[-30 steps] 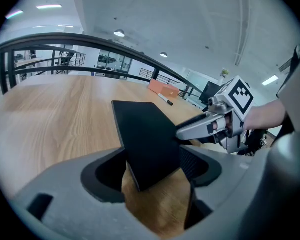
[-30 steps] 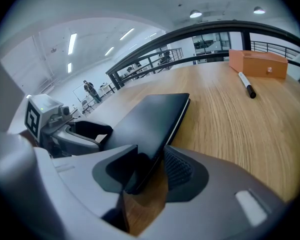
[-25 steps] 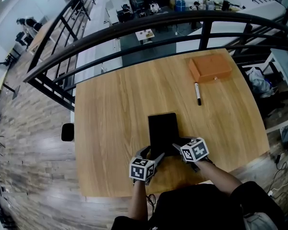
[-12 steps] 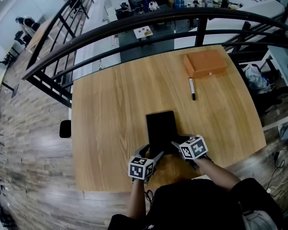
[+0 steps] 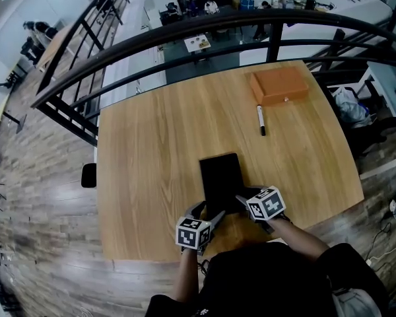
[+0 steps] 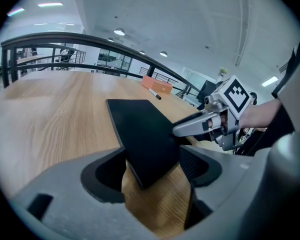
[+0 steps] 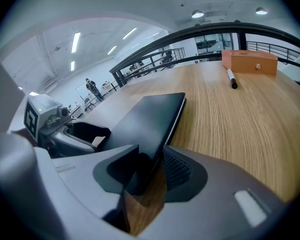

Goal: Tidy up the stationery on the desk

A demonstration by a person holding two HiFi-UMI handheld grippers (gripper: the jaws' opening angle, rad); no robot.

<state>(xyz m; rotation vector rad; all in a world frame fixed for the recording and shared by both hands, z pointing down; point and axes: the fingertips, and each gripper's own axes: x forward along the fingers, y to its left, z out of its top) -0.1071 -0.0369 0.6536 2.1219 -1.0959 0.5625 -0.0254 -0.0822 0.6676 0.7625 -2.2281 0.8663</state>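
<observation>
A black notebook point(image 5: 220, 177) lies on the wooden desk point(image 5: 152, 144) near its front edge. My left gripper point(image 5: 209, 213) is shut on the notebook's near left corner, and the cover fills the gap between the jaws in the left gripper view point(image 6: 140, 134). My right gripper point(image 5: 243, 202) is shut on the near right corner, with the notebook's edge point(image 7: 145, 119) wedged between its jaws. A black-and-white marker pen point(image 5: 260, 120) lies at the far right of the desk. Just beyond it sits an orange box point(image 5: 279, 86).
A dark curved railing point(image 5: 185, 38) runs behind the desk's far edge, with a drop to a lower floor beyond. The desk's front edge point(image 5: 152, 259) is right under my hands. The person's dark-clothed body is close against it.
Both grippers, still holding the notebook, have drawn it a little toward the desk's front edge, away from the pen and box. The grips look unchanged.
</observation>
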